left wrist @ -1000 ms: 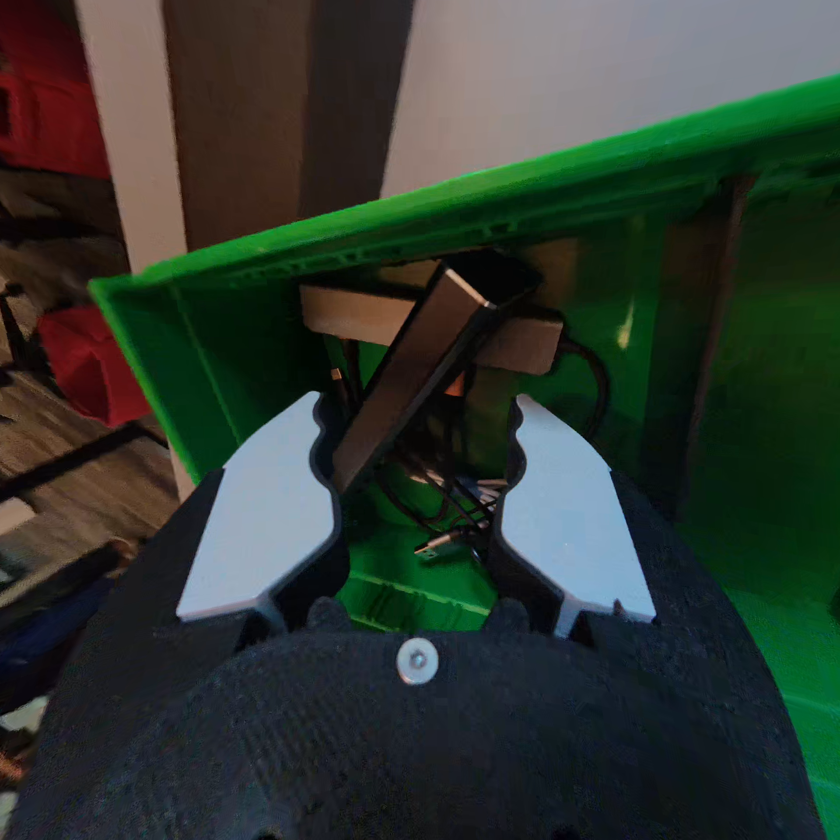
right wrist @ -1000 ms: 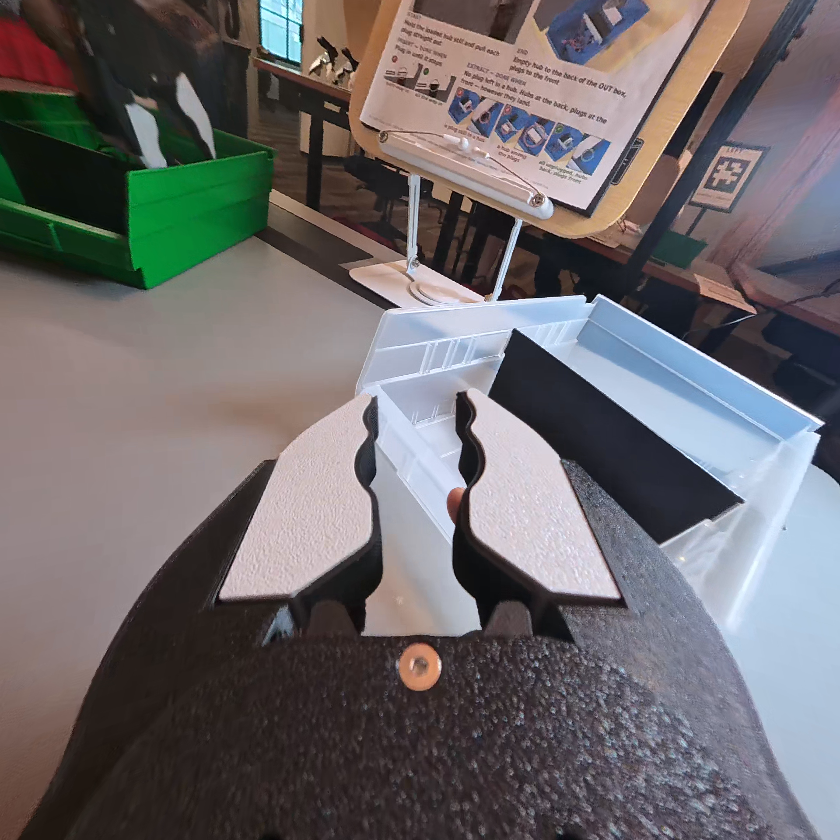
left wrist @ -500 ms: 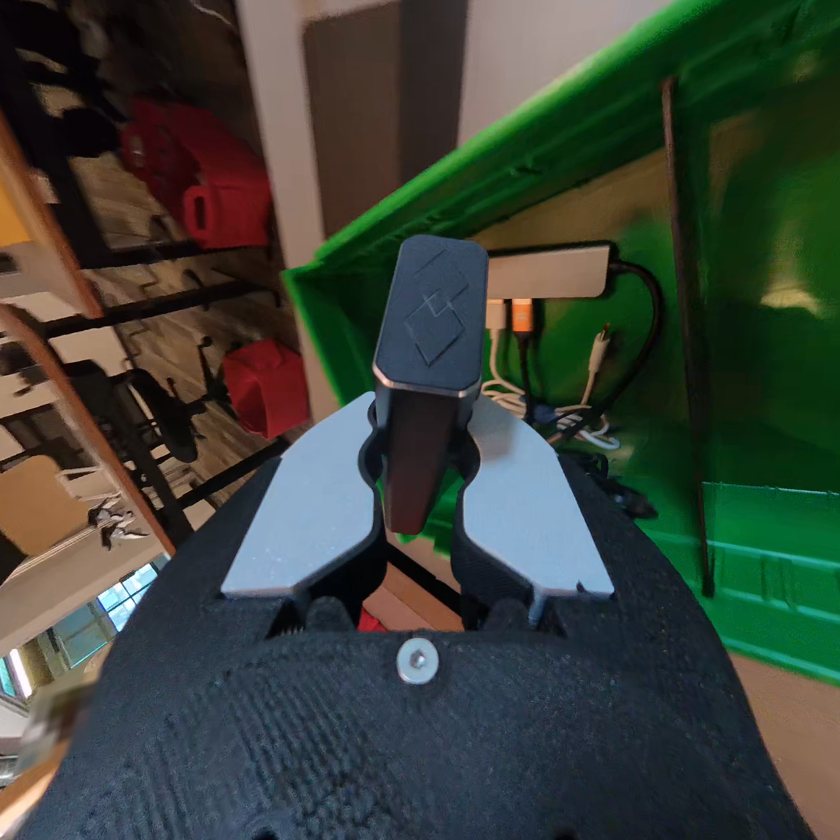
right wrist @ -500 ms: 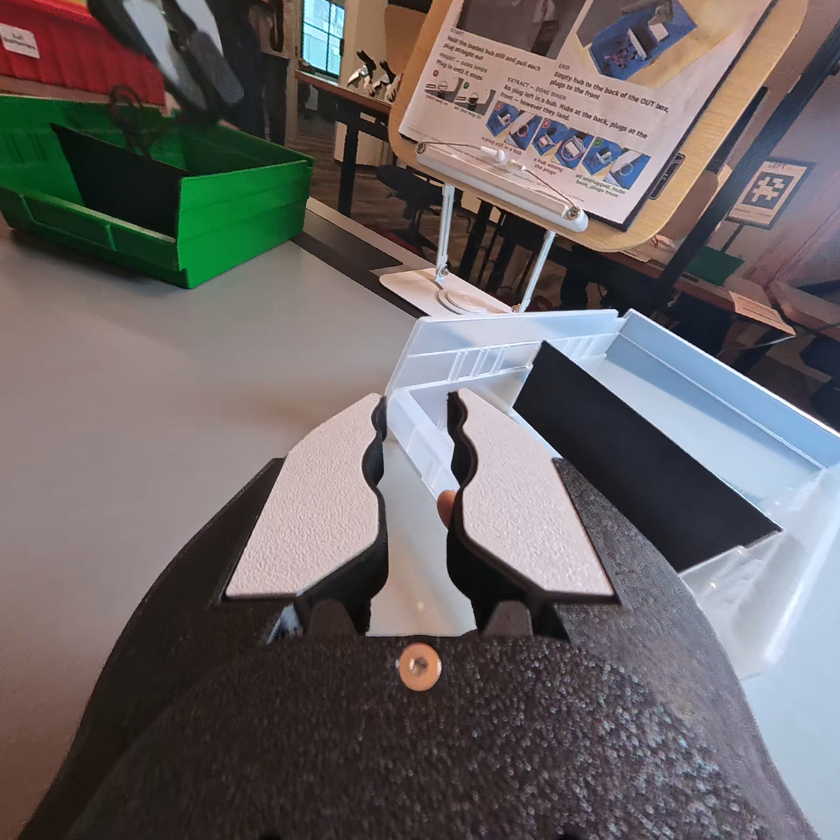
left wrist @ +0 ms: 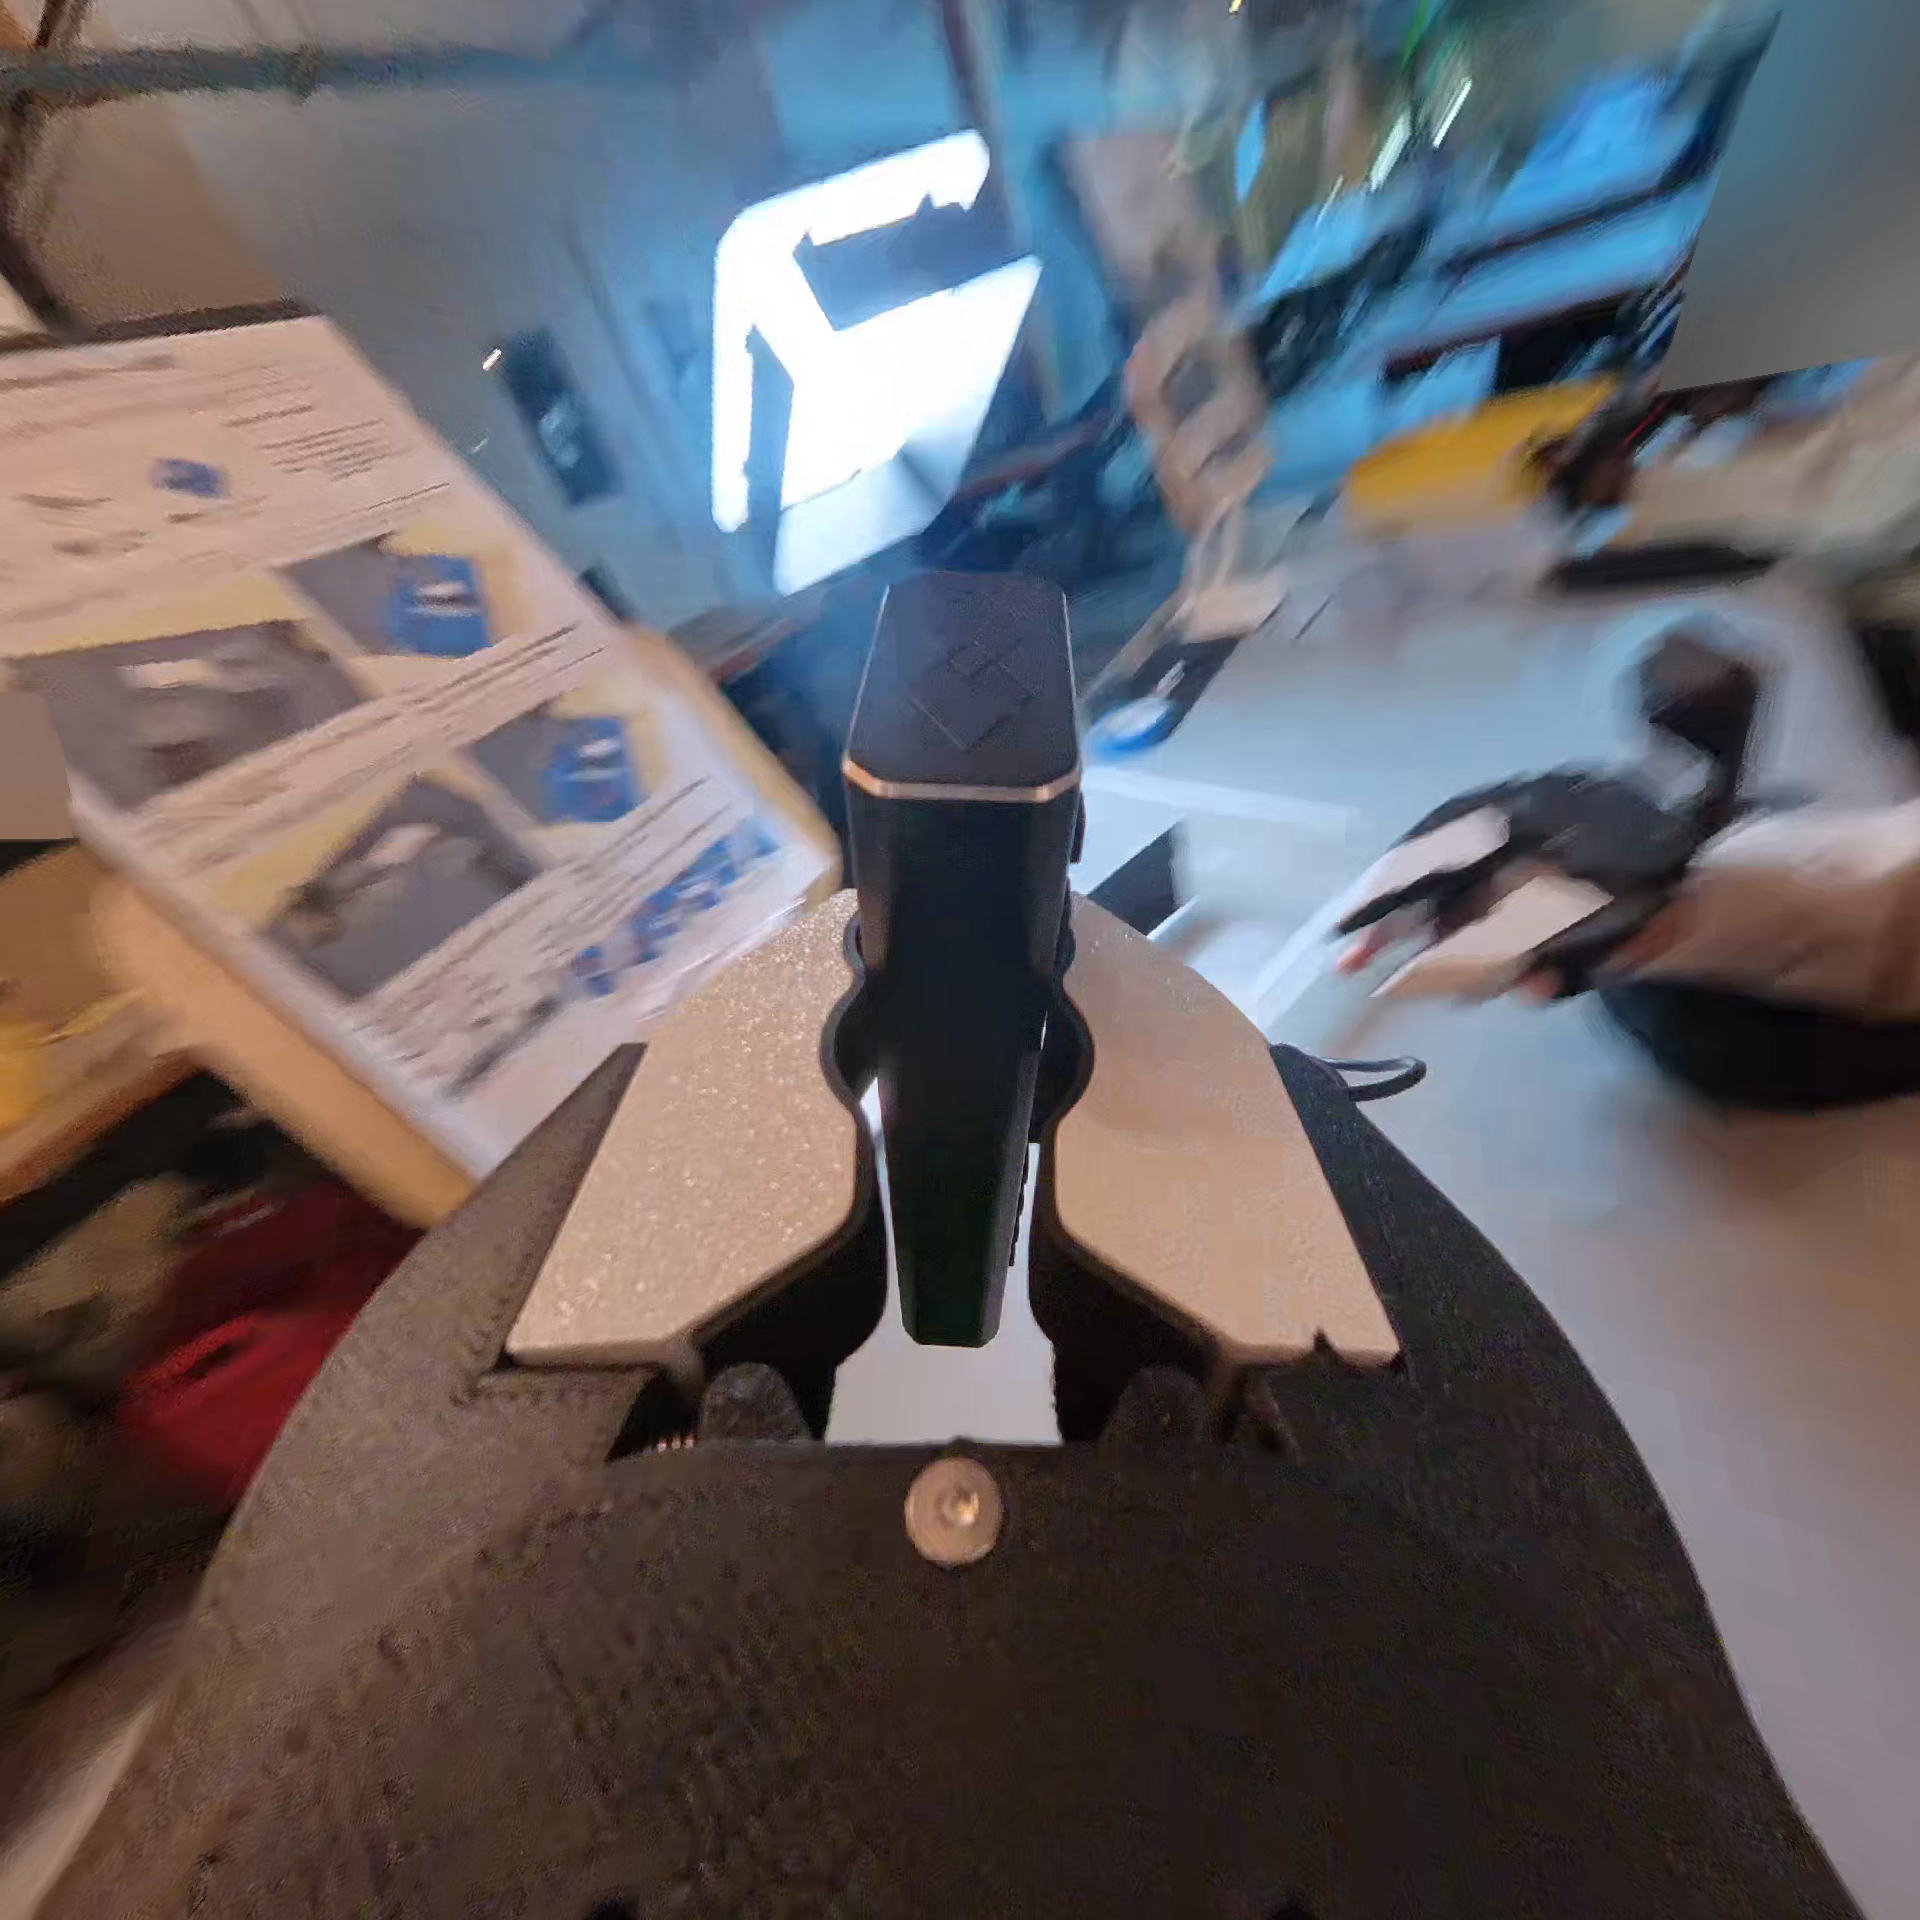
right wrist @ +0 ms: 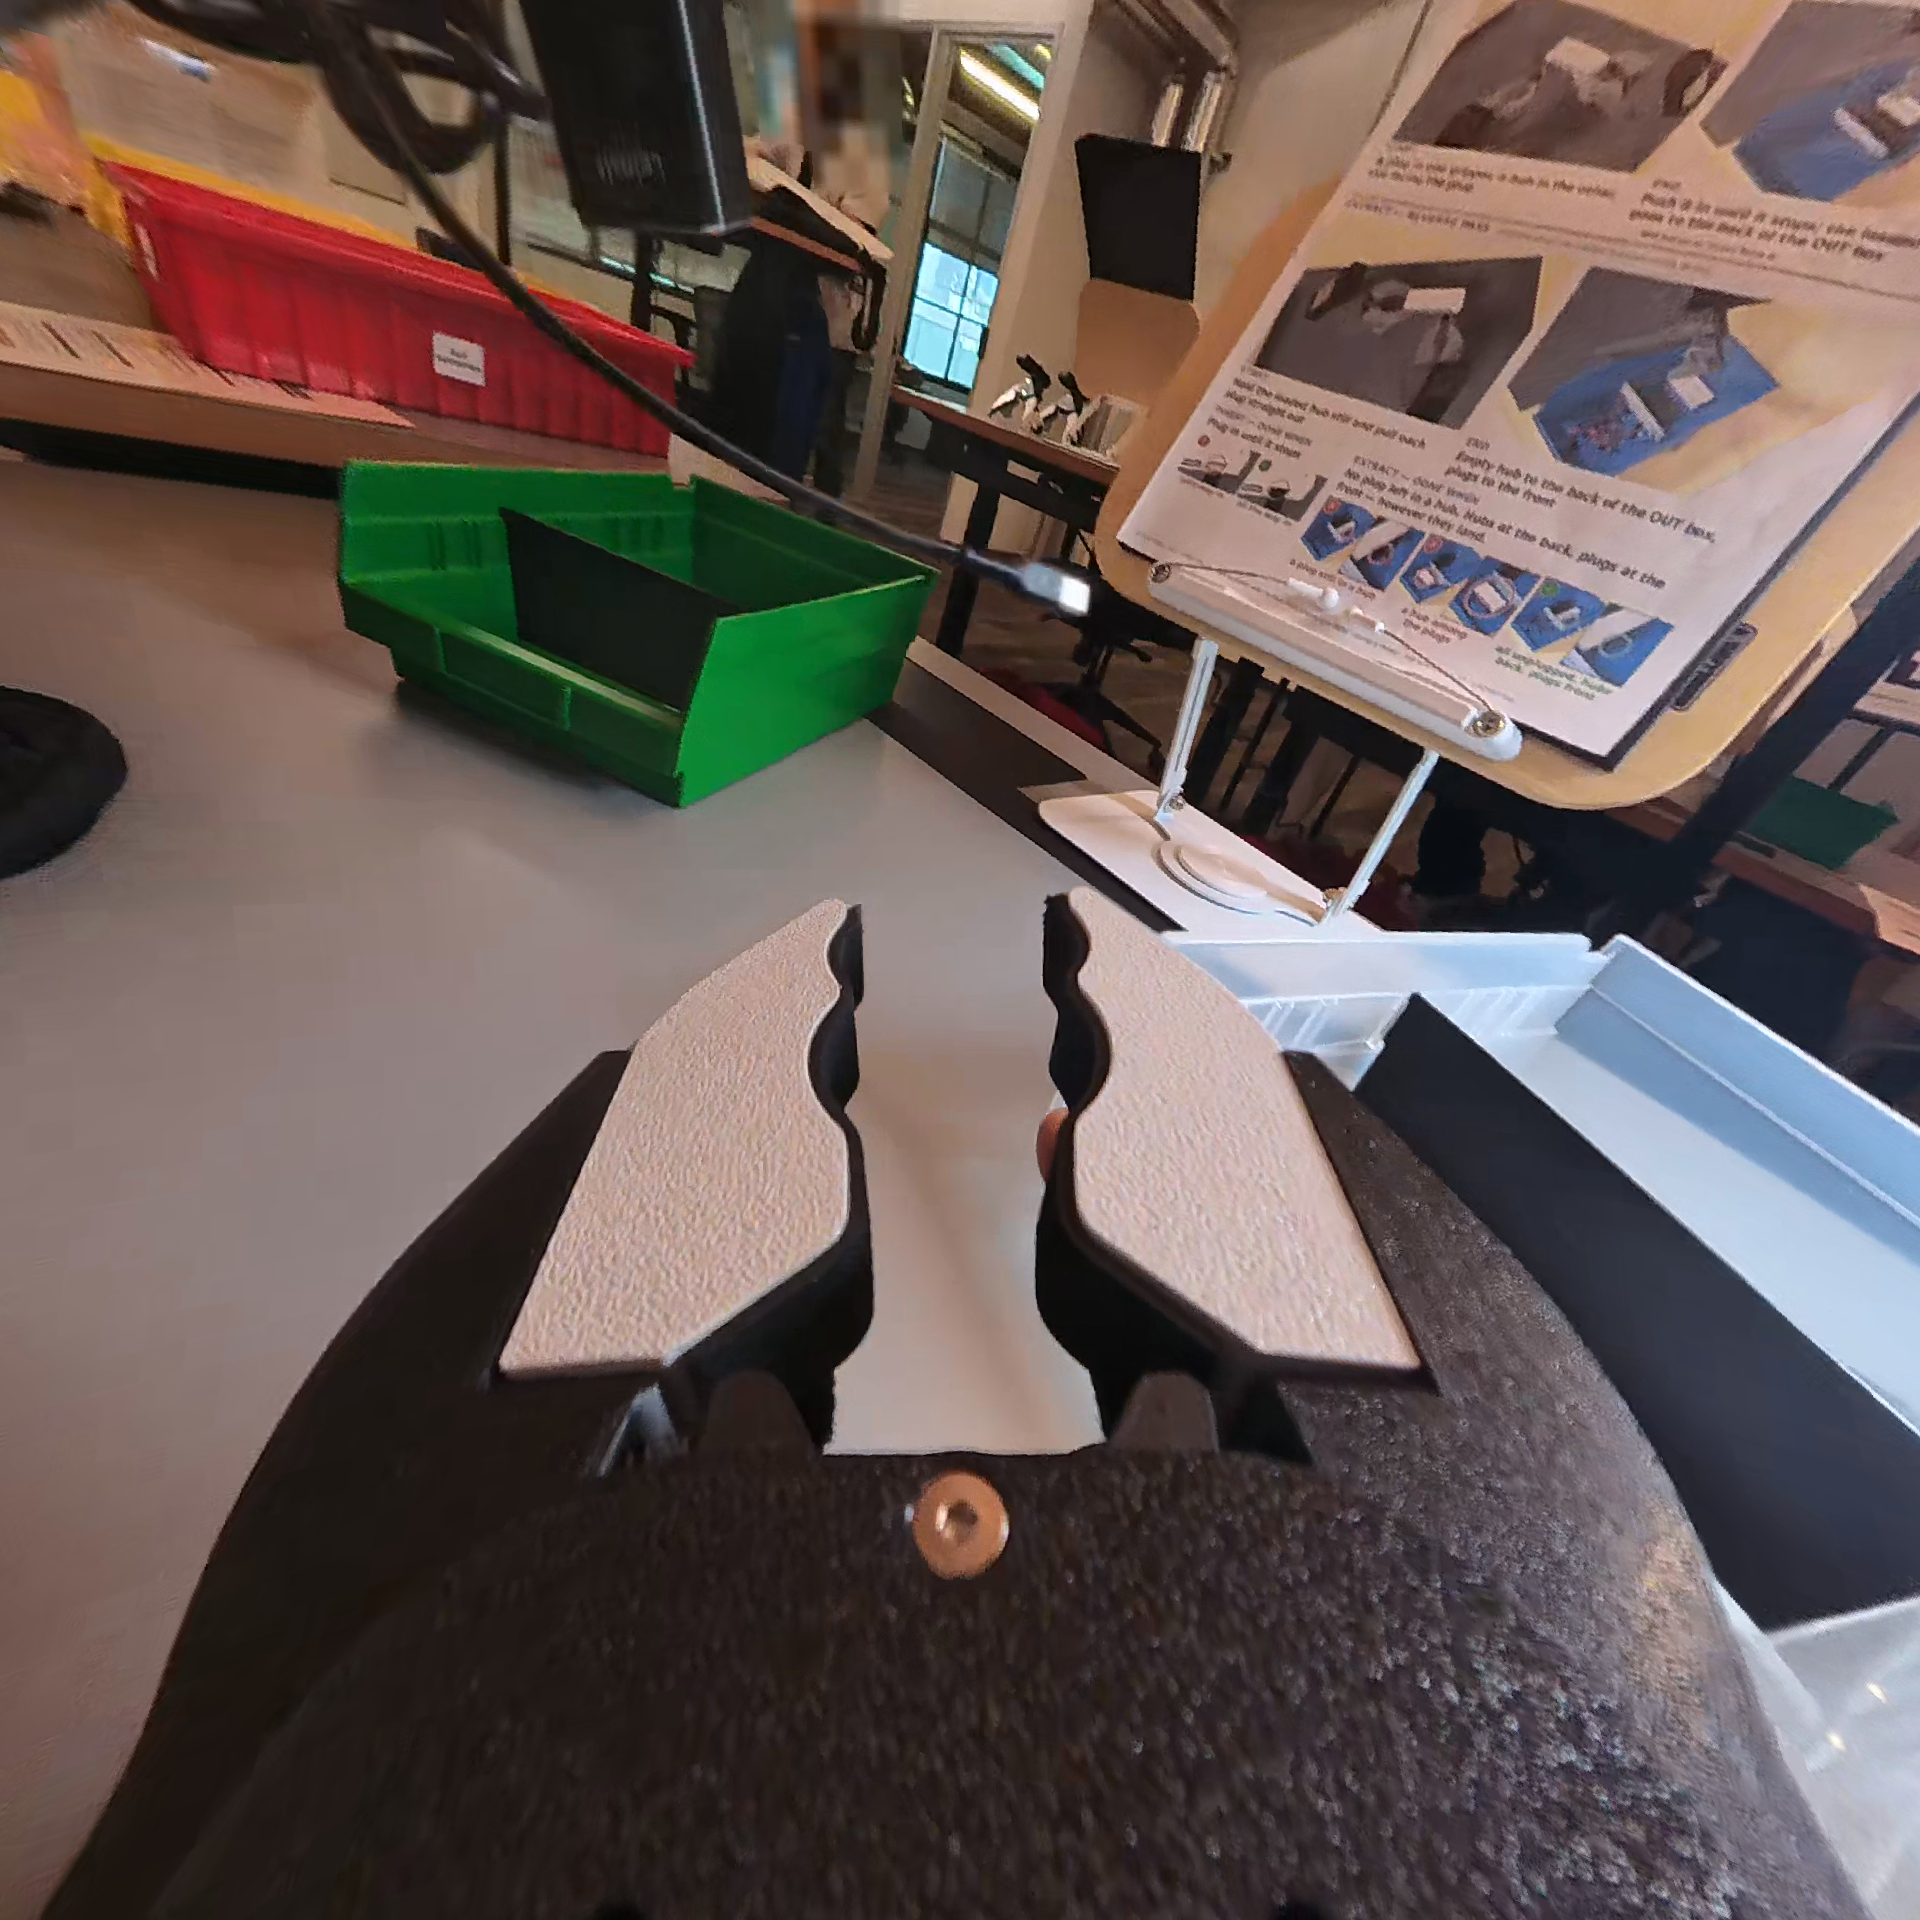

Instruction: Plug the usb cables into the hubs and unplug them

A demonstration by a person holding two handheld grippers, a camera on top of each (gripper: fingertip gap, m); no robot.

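Observation:
My left gripper [left wrist: 958, 930] is shut on a dark USB hub [left wrist: 961, 717], which stands upright between the fingers above the grey table. The view is motion-blurred. The right wrist view shows the same hub [right wrist: 644, 114] high at the top left, with its black cable [right wrist: 582, 322] hanging down to a free plug [right wrist: 1055, 590]. My right gripper [right wrist: 951, 935] is open and empty, low over the table beside the white bin [right wrist: 1330, 987]. It also shows blurred in the left wrist view [left wrist: 1496, 914], held by a hand.
A green bin [right wrist: 790, 665] with a black divider stands at the far left of the table. An instruction board [right wrist: 1507, 416] on a white stand is at the back right. A red bin [right wrist: 343, 301] sits on a shelf behind. A black round object [right wrist: 42, 779] lies at the left edge. My hands' fingertips stand some 30 centimetres from each other.
My left gripper closed on the hub in the green bin, lifted it out and swung it towards the board and the right gripper. My right gripper turned left, away from the white bin.

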